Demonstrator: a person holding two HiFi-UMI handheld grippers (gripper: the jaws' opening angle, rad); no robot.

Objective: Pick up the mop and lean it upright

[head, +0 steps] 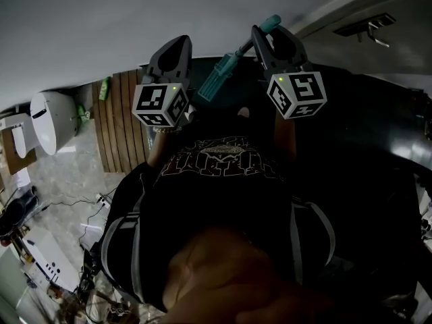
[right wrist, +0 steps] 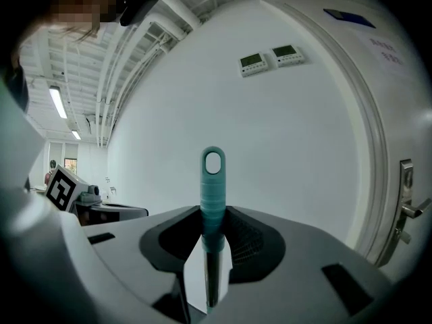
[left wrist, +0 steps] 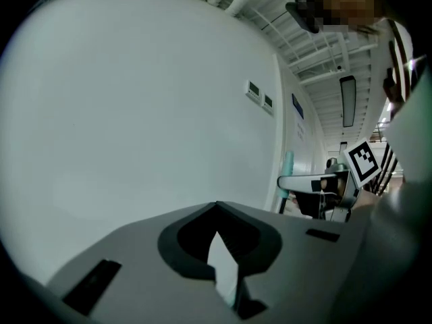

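The mop handle (right wrist: pixel 212 187) stands between the jaws of the right gripper (right wrist: pixel 210 248), before a wall (right wrist: pixel 155 113) — two wall panels (right wrist: pixel 270 58) above it, a door handle (right wrist: pixel 407 208) far right. The left gripper (head: pixel 172 49) sits just left.

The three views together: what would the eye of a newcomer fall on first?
First the teal mop handle, running straight up the middle of the right gripper view with the right gripper shut on it, against a bare white wall. In the dim head view, the two marker cubes stand out white at the top centre, above the person's dark shirt.
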